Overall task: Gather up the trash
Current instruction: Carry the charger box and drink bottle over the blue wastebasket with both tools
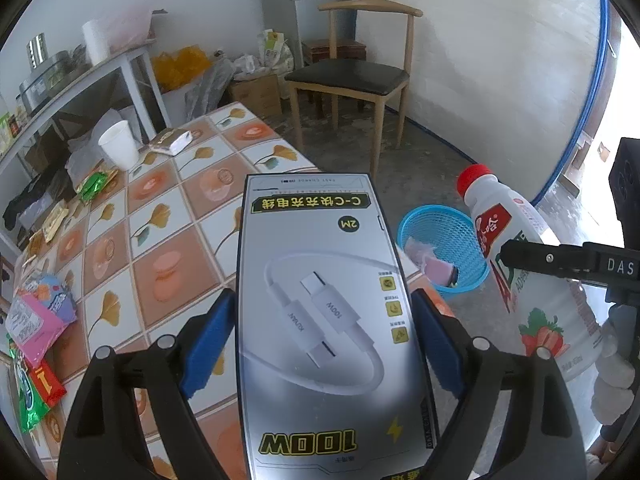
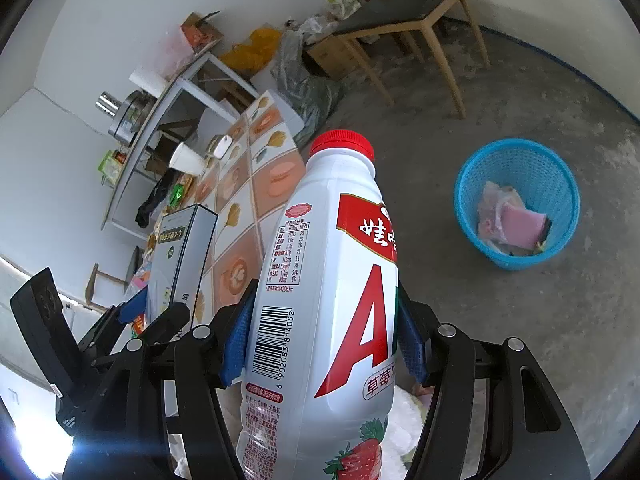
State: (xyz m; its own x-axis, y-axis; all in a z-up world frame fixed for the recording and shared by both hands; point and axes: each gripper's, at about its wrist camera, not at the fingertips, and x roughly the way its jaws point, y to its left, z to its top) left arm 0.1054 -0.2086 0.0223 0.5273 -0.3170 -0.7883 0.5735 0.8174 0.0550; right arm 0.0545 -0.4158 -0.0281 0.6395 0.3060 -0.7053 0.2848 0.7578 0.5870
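Blue pads (image 1: 206,344) of the left tool (image 1: 320,344) press both long edges of a grey cable box (image 1: 320,300), which fills the lower centre of the left wrist view, its print upside down. At the right of that frame the right tool's black finger crosses a white bottle (image 1: 532,280) with a red cap. Seen from the right wrist, the right tool (image 2: 324,344) is clenched on that bottle (image 2: 320,300), a pad on each side of its body near the barcode, strawberries printed low on the label; the box (image 2: 180,256) and left tool show at lower left of that frame. Beyond the box lies the table (image 1: 160,216) with its orange and white flower-tile cover, wrappers (image 1: 36,320) strewn along its left edge and a white cup (image 1: 118,150) upright near the far end. On the concrete floor to the right stands a blue basket (image 2: 516,204) holding pink packets. Farther back, a wooden chair (image 1: 352,76) with a dark seat stands by the white wall, with bags and cartons piled in the corner beside a shelf.
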